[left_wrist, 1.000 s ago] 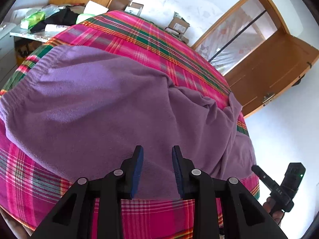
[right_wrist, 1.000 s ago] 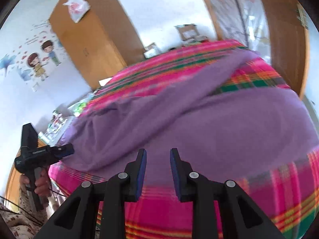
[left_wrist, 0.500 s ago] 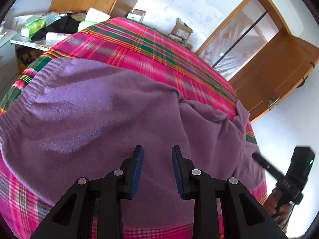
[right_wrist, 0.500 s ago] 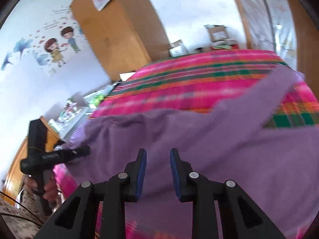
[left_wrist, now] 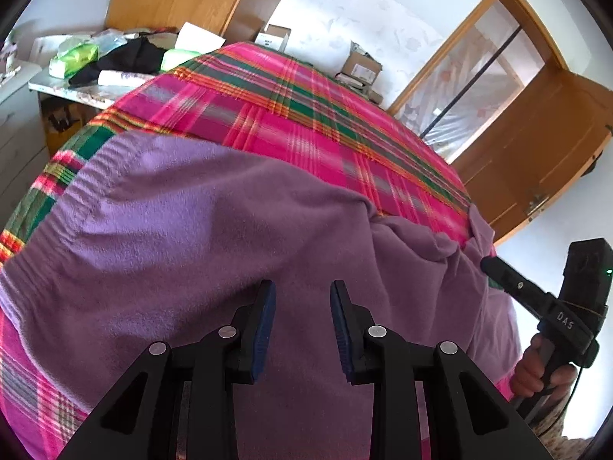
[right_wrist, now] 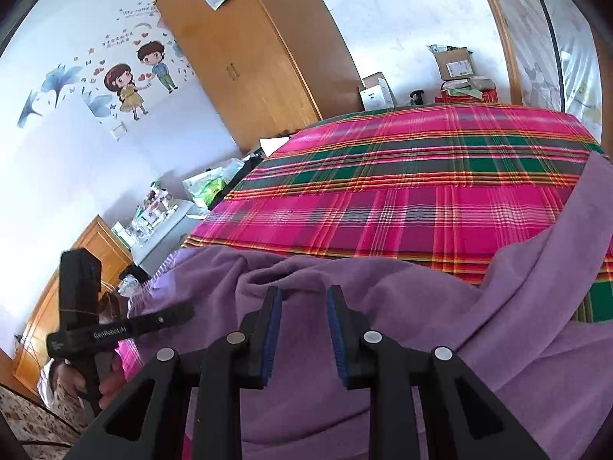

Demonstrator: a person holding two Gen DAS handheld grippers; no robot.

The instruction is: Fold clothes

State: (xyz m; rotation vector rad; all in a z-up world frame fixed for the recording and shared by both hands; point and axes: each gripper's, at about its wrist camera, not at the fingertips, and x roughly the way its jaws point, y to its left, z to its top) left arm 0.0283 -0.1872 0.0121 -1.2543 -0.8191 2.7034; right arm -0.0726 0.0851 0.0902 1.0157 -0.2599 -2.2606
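Both black two-finger grippers, left (left_wrist: pixel 302 306) and right (right_wrist: pixel 303 310), hovered with jaws parted and empty over a purple fleece garment (left_wrist: pixel 214 253) spread on a pink-and-green plaid bedspread (right_wrist: pixel 402 191). Beyond stood a wooden wardrobe (right_wrist: pixel 245 46), a cluttered side table (left_wrist: pixel 88 84), cardboard boxes (right_wrist: pixel 454 63) and a wooden door (left_wrist: pixel 536 130).

purple garment (left_wrist: pixel 230 253): near hem hidden behind gripper bodies, right end cut off in right wrist view | plaid bedspread (left_wrist: pixel 314 115): covered beneath it | boxes (left_wrist: pixel 360 67) far off: labels too small
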